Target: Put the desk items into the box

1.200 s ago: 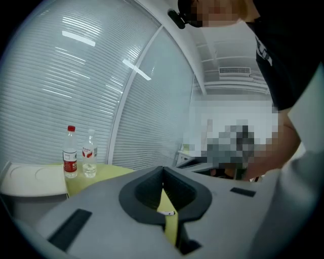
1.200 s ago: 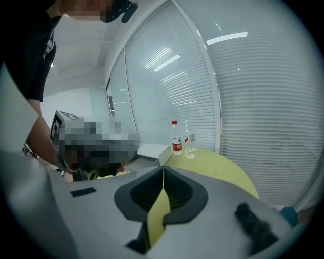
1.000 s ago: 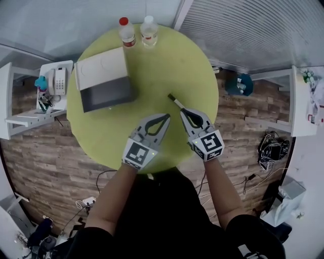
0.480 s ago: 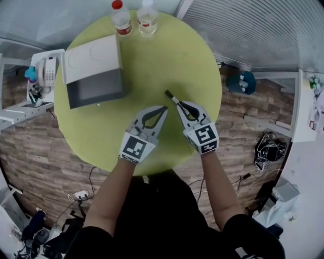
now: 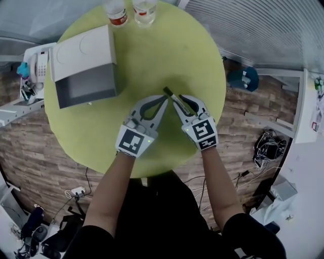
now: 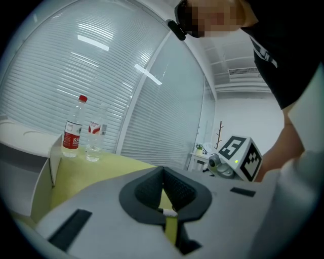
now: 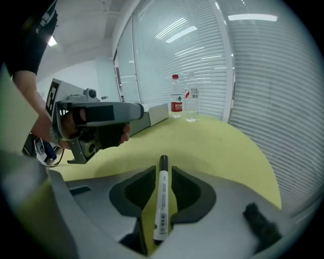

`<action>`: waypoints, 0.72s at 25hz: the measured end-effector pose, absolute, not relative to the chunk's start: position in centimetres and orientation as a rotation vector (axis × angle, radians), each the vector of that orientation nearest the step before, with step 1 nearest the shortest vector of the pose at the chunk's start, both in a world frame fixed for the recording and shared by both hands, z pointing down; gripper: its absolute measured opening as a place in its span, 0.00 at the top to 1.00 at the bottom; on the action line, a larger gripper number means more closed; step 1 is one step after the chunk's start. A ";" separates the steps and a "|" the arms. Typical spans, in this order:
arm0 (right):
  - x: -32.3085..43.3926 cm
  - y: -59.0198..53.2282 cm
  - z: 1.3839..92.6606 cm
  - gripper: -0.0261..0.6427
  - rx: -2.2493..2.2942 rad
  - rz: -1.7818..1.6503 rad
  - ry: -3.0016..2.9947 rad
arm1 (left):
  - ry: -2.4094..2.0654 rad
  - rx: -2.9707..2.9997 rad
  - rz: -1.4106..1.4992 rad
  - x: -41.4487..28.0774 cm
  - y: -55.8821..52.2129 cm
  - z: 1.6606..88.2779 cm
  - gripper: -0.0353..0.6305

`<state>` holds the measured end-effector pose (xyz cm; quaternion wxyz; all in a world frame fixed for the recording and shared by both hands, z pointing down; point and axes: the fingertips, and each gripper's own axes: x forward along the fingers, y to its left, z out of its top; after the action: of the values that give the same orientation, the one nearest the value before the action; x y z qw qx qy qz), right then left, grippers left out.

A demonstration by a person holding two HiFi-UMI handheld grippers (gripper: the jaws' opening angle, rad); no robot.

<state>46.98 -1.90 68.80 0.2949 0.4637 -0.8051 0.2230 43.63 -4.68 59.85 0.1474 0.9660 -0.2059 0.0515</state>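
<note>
A black-and-white marker is clamped between the jaws of my right gripper, its capped end sticking out past the tips over the green table. In the right gripper view the marker lies along the slot of that gripper. My left gripper is shut with nothing in it, its tips right beside the marker. From the left gripper view, its jaws meet at a point. The white box stands at the table's left, opening facing me.
Two water bottles stand at the table's far edge, beyond the box. A side shelf with a telephone lies left of the table. Cables lie on the wooden floor at right.
Both grippers have drawn closer together; the left gripper's tips now sit next to the marker held by the right one. The head view has drifted, so the box sits further left.
</note>
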 end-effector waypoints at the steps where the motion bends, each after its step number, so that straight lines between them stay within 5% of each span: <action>1: 46.9 -1.9 69.0 0.82 1.228 0.588 -2.140 | -0.596 2.788 0.140 43.7 -4.9 59.9 0.93; 18: 46.5 -2.4 69.9 0.85 1.182 0.553 -2.089 | -0.742 2.801 0.087 41.0 -6.1 58.2 0.93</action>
<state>46.51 -2.43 69.93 0.3326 0.4523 -0.7999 0.2119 40.97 -6.13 58.17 0.1213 0.9591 -0.2540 0.0299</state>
